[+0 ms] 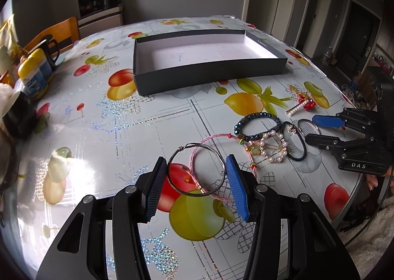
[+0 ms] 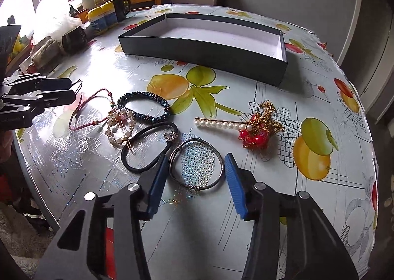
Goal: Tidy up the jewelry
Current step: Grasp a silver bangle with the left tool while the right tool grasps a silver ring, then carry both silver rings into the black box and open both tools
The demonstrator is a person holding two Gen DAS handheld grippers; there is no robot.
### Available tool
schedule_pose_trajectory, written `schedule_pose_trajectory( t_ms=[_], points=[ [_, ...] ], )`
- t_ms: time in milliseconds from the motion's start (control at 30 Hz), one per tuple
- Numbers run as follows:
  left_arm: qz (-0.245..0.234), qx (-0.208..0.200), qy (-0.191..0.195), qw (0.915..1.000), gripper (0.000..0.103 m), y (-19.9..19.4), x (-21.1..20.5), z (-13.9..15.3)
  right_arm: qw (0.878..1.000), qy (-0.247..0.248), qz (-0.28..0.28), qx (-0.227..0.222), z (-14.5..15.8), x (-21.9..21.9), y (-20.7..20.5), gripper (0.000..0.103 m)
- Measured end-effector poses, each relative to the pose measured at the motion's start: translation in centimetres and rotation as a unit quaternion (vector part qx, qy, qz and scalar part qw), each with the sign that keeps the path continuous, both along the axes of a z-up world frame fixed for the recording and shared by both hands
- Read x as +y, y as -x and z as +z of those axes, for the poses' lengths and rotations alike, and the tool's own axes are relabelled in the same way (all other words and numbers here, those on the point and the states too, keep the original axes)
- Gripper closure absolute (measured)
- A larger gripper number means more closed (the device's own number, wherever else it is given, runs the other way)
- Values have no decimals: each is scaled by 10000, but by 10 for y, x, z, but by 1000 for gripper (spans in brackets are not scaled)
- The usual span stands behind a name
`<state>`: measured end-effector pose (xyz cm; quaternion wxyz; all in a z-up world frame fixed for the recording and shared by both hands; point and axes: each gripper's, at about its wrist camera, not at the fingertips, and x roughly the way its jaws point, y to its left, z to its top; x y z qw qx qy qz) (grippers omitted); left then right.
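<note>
My left gripper [image 1: 197, 176] is shut on a wire bangle [image 1: 172, 176], which lies over a pink cord bracelet [image 1: 209, 138]. My right gripper [image 2: 195, 172] is open around a second wire bangle [image 2: 220, 176] lying flat on the table. Between them lie a dark beaded bracelet [image 2: 144, 107], a pearl ring clip [image 2: 120, 127] and a black hair tie [image 2: 147, 149]. A pearl hairpin [image 2: 219, 123] and a red bead cluster with gold chain [image 2: 258, 129] lie to the right. An empty dark box [image 1: 209, 73] with a white inside stands farther back.
Yellow-lidded jars [image 1: 34, 78] and dark mugs [image 1: 18, 112] stand at the table's left side. A wooden chair [image 1: 56, 33] is behind them. The table's edge [image 2: 39, 181] runs close by the jewelry. The right gripper also shows in the left wrist view [image 1: 317, 127].
</note>
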<state>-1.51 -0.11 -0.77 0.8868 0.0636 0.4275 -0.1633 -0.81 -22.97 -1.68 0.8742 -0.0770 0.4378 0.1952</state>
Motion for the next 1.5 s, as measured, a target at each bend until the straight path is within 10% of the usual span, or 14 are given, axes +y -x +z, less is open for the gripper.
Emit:
schedule_pose_trajectory(
  t_ms=[400,767,1100,1500],
  points=[
    [-39,-143,132,9998,51,-27,0,20,9979,-113,-66,-639,50,-9,-20,56],
    [10,-308,46,9995,51,-132,-15,52,9944,-89,-439,-958,86,-8,-123,56],
    [564,149,-197,9981,51,-249,-24,20,9932,-297,-1034,-436,54,-4,-214,56],
    [597,474,-408,9963,51,-271,-35,-17,9936,-75,-1116,124,11,12,-240,56]
  ],
)
